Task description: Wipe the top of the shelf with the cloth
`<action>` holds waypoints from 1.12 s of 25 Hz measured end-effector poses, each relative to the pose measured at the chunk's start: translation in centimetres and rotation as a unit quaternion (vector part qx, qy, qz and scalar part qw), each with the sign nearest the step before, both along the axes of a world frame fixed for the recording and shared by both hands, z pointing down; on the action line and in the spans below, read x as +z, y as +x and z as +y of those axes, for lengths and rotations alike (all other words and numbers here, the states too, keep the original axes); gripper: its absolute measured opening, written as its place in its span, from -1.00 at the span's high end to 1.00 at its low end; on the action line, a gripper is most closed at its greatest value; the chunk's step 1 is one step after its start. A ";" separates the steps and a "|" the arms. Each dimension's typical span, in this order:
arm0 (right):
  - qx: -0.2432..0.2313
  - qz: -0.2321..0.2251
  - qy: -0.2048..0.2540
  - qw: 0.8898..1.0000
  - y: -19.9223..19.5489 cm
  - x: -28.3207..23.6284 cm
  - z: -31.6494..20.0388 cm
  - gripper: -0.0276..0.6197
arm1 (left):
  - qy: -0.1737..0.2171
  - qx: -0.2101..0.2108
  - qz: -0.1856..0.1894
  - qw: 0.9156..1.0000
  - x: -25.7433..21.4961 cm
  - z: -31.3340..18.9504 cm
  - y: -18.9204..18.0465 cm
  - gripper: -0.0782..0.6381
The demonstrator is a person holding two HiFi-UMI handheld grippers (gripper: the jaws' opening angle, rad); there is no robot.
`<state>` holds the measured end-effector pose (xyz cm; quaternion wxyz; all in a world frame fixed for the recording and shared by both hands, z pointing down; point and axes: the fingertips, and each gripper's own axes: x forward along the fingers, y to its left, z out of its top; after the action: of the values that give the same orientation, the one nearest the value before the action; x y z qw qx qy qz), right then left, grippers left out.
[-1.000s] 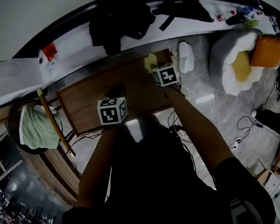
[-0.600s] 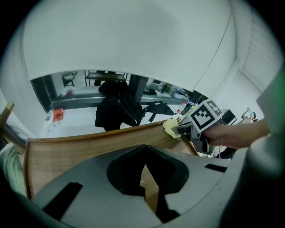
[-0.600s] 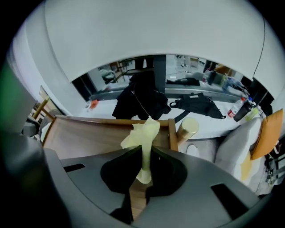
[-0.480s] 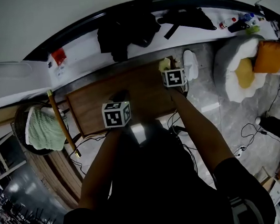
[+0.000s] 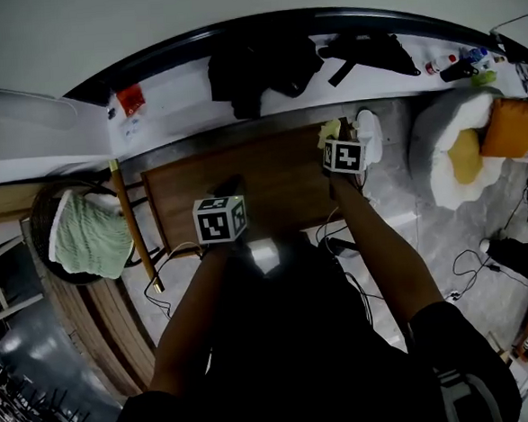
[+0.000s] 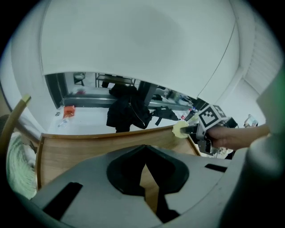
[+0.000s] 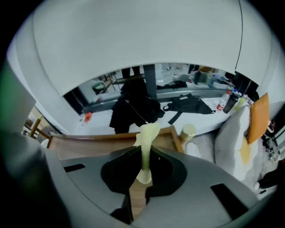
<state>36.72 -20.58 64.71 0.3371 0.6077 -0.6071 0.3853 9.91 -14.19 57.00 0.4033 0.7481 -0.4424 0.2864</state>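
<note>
The brown wooden shelf top (image 5: 262,183) lies below me in the head view. My right gripper (image 5: 334,136) sits at its far right corner, shut on a pale yellow cloth (image 5: 330,130). In the right gripper view the cloth (image 7: 146,147) is pinched between the jaws and sticks up above the shelf top (image 7: 89,147). My left gripper (image 5: 229,185) hovers over the shelf's near middle, jaws together with nothing between them (image 6: 146,178). From the left gripper view the cloth (image 6: 180,129) shows at the shelf's far right corner.
A round basket with a green towel (image 5: 87,238) stands left of the shelf, beside a wooden stick (image 5: 134,225). Dark clothing (image 5: 258,66) lies on the white sill behind. A white cushion (image 5: 463,151), white slippers (image 5: 368,133) and cables on the floor are at right.
The right gripper with the cloth has slid rightward along the shelf top to its far right corner. The left gripper has stayed over the shelf's near middle.
</note>
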 end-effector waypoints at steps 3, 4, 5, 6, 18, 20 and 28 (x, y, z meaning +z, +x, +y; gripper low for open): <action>-0.043 -0.053 0.036 0.997 -7.4 -2.5 0.5 0.79 | 0.004 -0.026 0.011 1.000 -0.5 0.0 -3.6 0.75; -0.061 -0.071 0.044 0.995 -10.3 -3.2 0.8 0.79 | 0.004 -0.033 0.012 0.999 -0.6 0.1 -5.0 0.75; -0.079 -0.090 0.050 0.992 -13.2 -3.8 1.2 0.79 | 0.005 -0.039 0.012 0.999 -0.8 0.2 -6.3 0.75; -0.095 -0.108 0.056 0.988 -16.2 -4.4 1.7 0.79 | 0.006 -0.044 0.011 0.999 -0.9 0.4 -7.8 0.75; -0.243 -0.222 0.047 0.943 -45.2 -4.6 7.0 0.79 | 0.022 -0.105 -0.014 0.994 -3.4 3.5 -26.6 0.75; -0.253 -0.224 0.039 0.940 -48.1 -3.4 7.5 0.79 | 0.024 -0.105 -0.014 0.994 -3.3 3.9 -28.5 0.75; -0.289 -0.208 0.011 0.935 -54.5 1.6 9.4 0.79 | 0.026 -0.076 -0.010 0.997 -2.6 5.4 -32.5 0.75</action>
<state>-17.73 -11.18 66.27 0.2937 0.3164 -0.8169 0.3825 -22.62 -8.76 54.42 0.4001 0.7196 -0.5091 0.2508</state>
